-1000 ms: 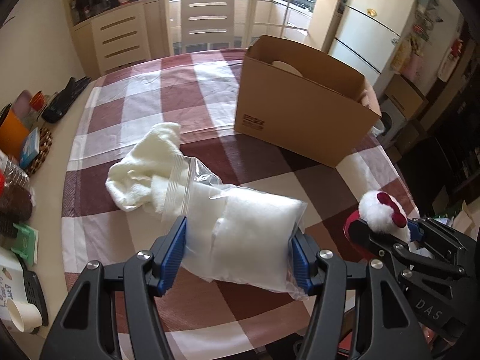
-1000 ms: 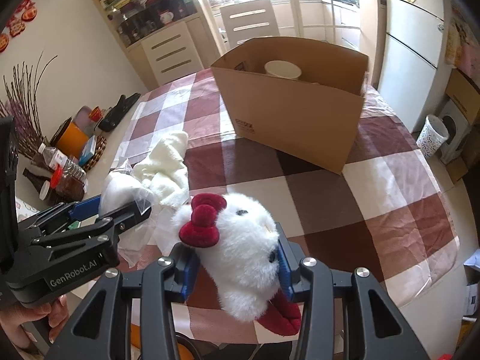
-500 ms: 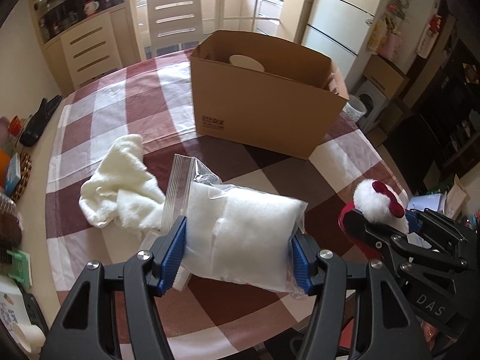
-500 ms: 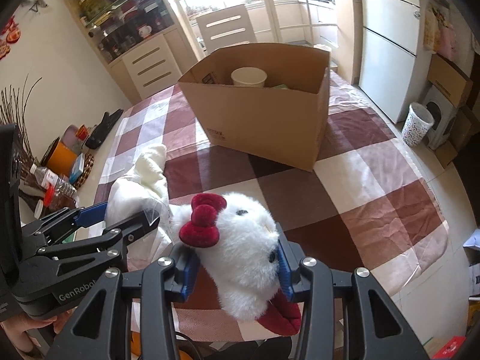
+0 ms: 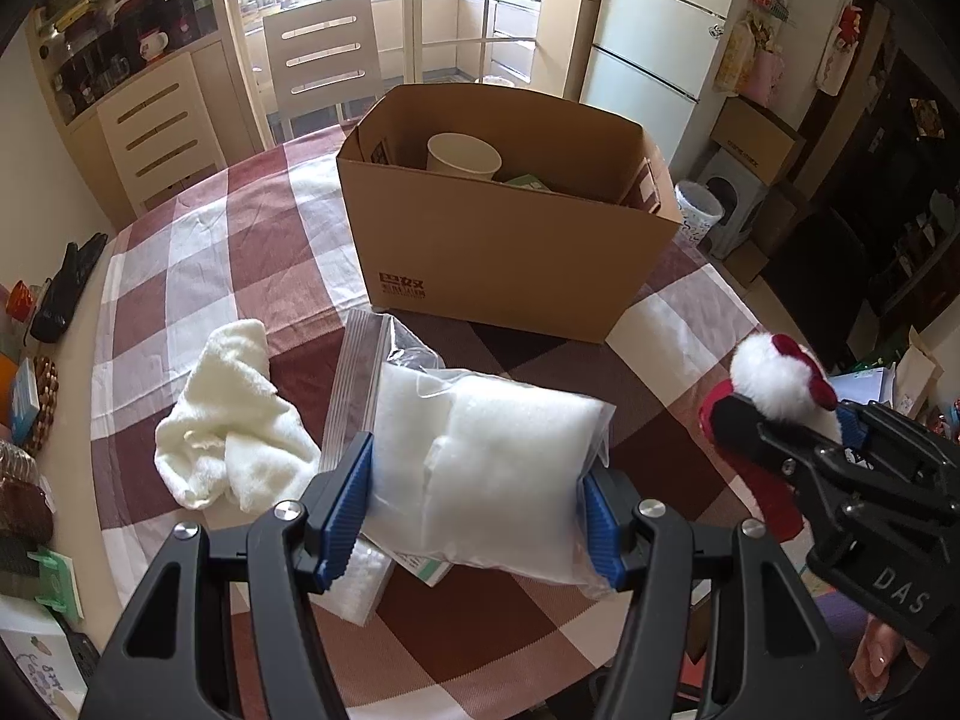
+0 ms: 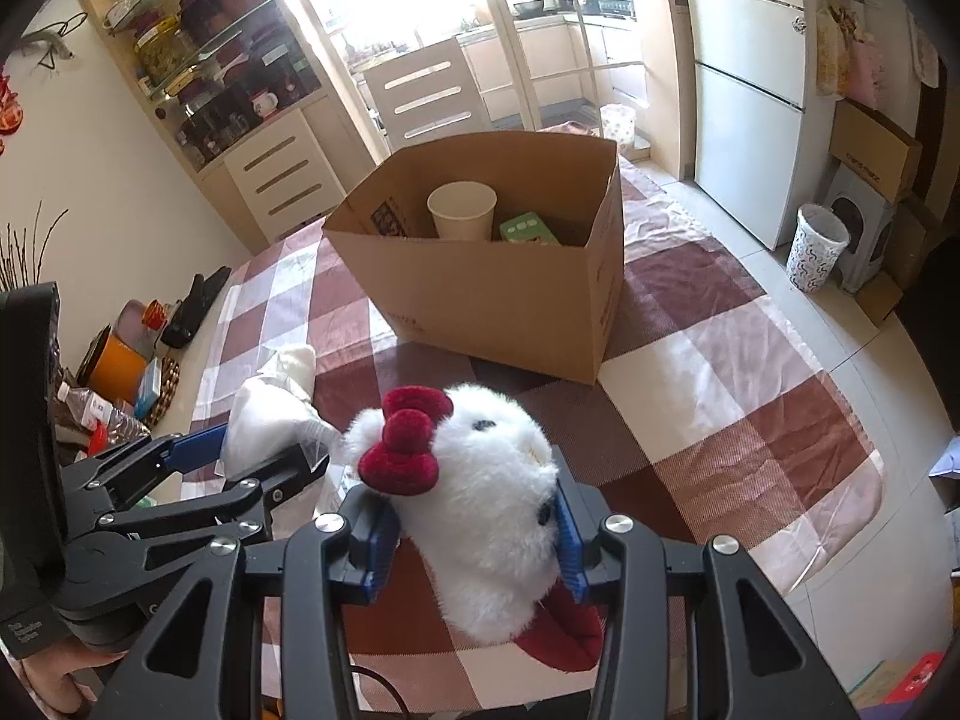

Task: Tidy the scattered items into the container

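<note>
Jaws clamp bag (image 5: 486, 468), plush (image 6: 480, 498) (checked tablecloth (image 6: 720, 420) beneath).

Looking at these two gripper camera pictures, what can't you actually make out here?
- Box floor: in both views the cardboard box front wall hides everything below the paper cup rim and green packet.
- Under the zip bag, left view: a packet, mostly covered.
- Plush toy body, right view: cut off behind the gripper fingers.
</note>
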Available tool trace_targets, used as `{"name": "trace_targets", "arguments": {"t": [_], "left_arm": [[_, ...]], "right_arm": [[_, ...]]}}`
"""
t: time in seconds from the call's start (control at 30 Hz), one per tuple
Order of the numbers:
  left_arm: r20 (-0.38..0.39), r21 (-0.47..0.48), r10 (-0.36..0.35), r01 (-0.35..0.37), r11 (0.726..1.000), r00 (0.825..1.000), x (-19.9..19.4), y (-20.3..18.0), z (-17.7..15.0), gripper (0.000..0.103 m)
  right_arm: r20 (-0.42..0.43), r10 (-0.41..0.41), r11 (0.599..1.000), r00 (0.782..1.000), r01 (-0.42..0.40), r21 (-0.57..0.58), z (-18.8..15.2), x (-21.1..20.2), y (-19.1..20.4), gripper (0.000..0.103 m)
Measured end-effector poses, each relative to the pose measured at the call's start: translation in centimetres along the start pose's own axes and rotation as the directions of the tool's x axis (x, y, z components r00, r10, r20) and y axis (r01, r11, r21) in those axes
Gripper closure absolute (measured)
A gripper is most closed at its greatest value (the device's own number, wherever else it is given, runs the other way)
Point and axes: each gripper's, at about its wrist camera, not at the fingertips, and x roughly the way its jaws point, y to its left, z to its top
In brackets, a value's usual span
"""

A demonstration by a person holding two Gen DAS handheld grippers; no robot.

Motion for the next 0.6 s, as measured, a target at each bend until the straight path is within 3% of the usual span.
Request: {"name": "trace_targets", "arguments": {"t": [0.6], "left_arm": [[0.012, 0.019, -0.01, 0.01, 1.0, 1.0, 0.8, 1.3, 3.5, 0.04]], "right_arm": [[0.022, 0.006, 1.0, 1.0, -0.006, -0.011, 3.1, 0.6, 1.3, 0.059]]}}
